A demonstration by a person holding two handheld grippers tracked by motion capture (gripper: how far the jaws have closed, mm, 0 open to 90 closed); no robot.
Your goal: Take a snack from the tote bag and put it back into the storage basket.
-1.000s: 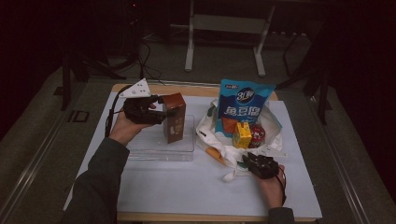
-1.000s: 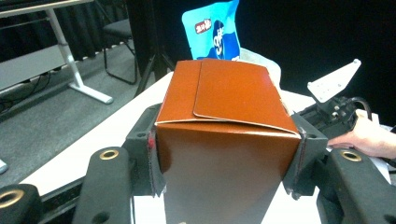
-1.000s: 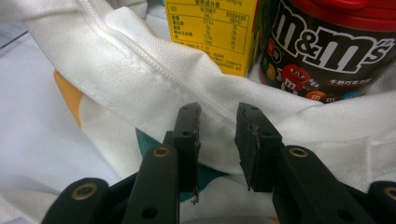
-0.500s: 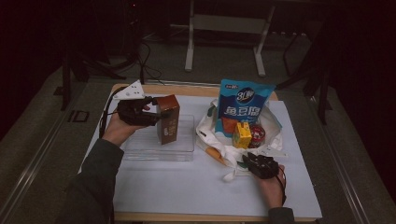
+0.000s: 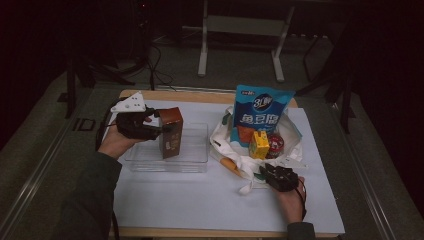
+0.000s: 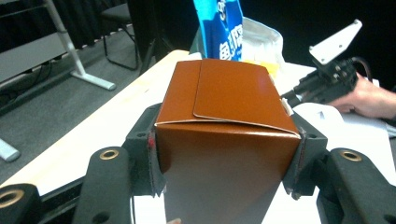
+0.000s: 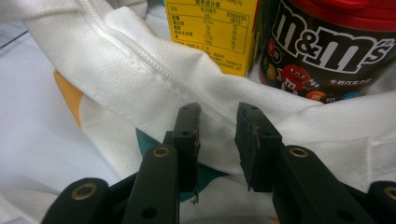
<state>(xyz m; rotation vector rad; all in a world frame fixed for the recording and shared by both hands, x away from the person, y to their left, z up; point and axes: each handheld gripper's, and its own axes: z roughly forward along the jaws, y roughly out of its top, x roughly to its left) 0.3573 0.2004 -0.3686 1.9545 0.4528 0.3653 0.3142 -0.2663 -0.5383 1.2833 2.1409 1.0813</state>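
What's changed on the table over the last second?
The left gripper, shut on the brown carton, has carried it a little toward the left end of the clear tray and slightly lower. Nothing was taken hold of or let go. The right gripper stayed at the edge of the white bag, with the blue snack bag, yellow box and candy jar unmoved.

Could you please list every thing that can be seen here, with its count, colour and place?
brown carton: 1, brown, over the clear tray, between the left fingers
clear tray: 1, transparent, table left of centre
cloth bag: 1, white, table right
snack bag: 1, blue, upright in the cloth bag
yellow box: 1, yellow, in the cloth bag
candy tub: 1, dark with red lid, beside the yellow box
left gripper: 1, black, clamping the brown carton
right gripper: 1, black, at the cloth bag's fabric
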